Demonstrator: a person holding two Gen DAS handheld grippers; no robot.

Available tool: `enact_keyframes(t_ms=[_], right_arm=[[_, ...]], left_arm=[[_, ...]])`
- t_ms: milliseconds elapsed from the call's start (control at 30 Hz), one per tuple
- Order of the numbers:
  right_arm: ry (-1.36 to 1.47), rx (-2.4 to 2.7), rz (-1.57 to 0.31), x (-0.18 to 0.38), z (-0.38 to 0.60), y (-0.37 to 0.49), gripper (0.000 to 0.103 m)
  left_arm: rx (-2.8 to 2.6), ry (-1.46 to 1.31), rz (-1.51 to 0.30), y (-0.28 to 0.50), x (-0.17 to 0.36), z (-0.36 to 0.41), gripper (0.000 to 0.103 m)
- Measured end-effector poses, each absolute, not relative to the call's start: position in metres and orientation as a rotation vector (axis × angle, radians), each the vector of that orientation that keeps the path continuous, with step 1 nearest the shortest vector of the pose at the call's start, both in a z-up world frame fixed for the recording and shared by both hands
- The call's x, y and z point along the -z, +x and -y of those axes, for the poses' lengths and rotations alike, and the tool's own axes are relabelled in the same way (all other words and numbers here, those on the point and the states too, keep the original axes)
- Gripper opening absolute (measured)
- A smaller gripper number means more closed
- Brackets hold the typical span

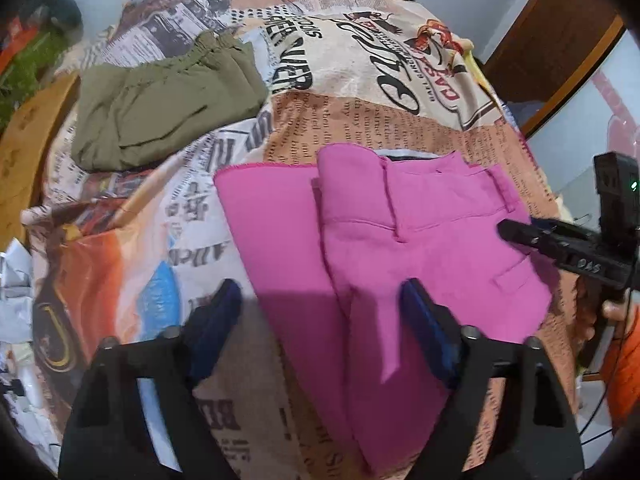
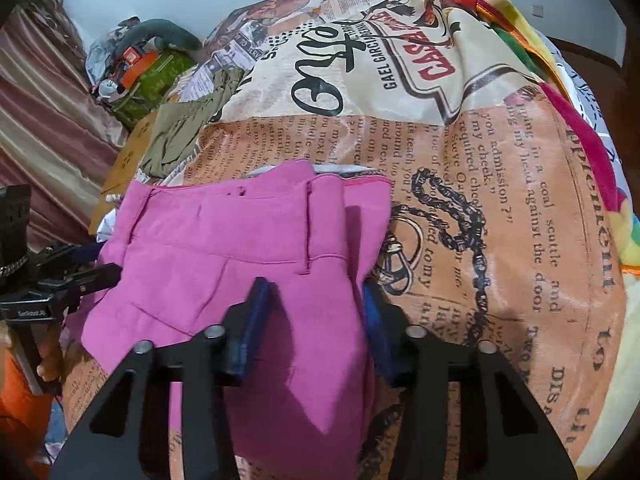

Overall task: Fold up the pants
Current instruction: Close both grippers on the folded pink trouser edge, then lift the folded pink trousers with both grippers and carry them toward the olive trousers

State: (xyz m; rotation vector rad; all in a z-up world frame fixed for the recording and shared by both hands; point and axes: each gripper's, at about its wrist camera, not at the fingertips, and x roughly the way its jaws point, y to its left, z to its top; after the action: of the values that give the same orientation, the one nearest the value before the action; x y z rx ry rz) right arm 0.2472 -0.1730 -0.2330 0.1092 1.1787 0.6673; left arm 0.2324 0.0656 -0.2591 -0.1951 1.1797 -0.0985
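Pink pants [image 1: 400, 240] lie partly folded on a bed covered with a newspaper-print sheet [image 1: 360, 80], waistband at the far side. My left gripper [image 1: 320, 300] hovers open over the folded leg part, its blue pads wide apart on either side of the cloth. In the right wrist view, my right gripper [image 2: 316, 300] stands over the pink pants [image 2: 240, 248] near their right edge. Its pads are apart, with cloth lying flat between them. The right gripper [image 1: 506, 231] reaches in from the right in the left wrist view. The left gripper [image 2: 106, 274] shows at the pants' left edge.
Folded olive pants [image 1: 168, 100] lie at the far left of the bed. A wooden board [image 1: 24, 152] and clutter [image 2: 140, 64] sit past the left side. A colourful blanket [image 2: 560, 100] lies on the right. A hand in an orange sleeve [image 1: 624, 344] holds the right gripper.
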Motion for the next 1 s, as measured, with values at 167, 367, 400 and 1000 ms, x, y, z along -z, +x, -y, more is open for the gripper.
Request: enact_keyframes(t_ms=[167,367,400,1000], right_arm=[[0.112,-0.647,-1.159,0.232,0.172,0.248,0.021],[0.081,-0.62,-1.095,0.216,0.169,0.243,0.013],[0.08,-0.618,-1.078,0.211,0.169,0.241,0.012],[0.038,-0.673,-0.853,0.122,0.104,0.258,0.01]], left_arm=[[0.105,-0.24,-1.177,0.238,0.257,-0.065,0.055],[0.104,-0.18,-1.142,0.235,0.247,-0.051,0.029],[0.101,-0.166,-1.136,0.234,0.245,-0.05,0.026],[-0.011,-0.111,-0.915,0.243,0.167,-0.104,0.021]])
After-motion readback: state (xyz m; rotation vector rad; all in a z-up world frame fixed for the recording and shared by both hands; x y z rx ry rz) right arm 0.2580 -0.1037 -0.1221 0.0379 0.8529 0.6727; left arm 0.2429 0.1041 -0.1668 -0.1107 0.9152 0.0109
